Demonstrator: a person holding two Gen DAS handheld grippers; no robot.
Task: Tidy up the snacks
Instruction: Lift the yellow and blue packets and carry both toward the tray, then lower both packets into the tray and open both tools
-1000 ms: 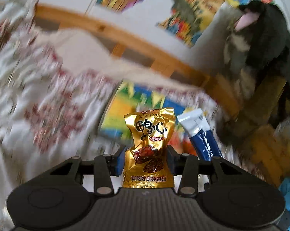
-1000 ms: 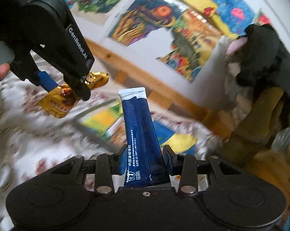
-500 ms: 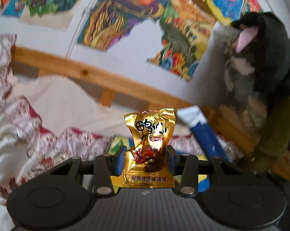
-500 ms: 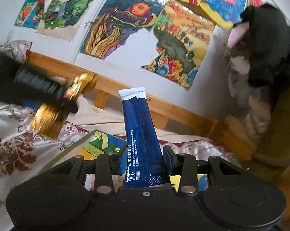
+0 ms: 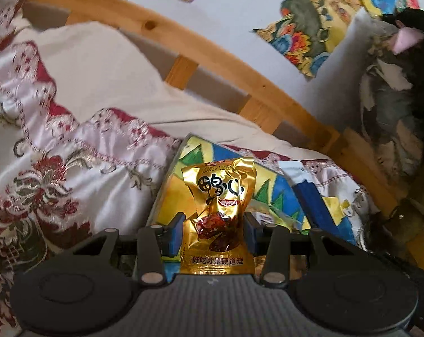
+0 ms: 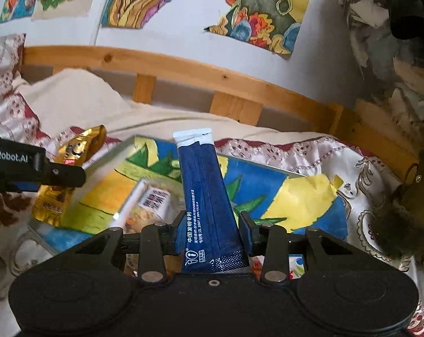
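My left gripper [image 5: 213,231] is shut on a gold snack packet [image 5: 219,210] and holds it upright over the left end of a colourfully painted box [image 5: 181,174] on the bed. My right gripper [image 6: 210,231] is shut on a long dark blue sachet [image 6: 204,191] with a white top, held over the same box [image 6: 256,179]. The left gripper [image 6: 37,170] and its gold packet [image 6: 68,165] show at the left of the right wrist view. The blue sachet [image 5: 307,196] shows at the right of the left wrist view. A clear wrapped snack [image 6: 147,205] lies inside the box.
The box rests on a floral white and red bedspread [image 5: 57,185]. A wooden bed rail [image 6: 183,73] runs behind it, under a wall with paintings [image 6: 256,11]. A pile of dark clothes [image 5: 403,90] stands at the right.
Both grippers have tilted down and closed in on the painted box, which now fills the middle of both views. Each still holds its packet.
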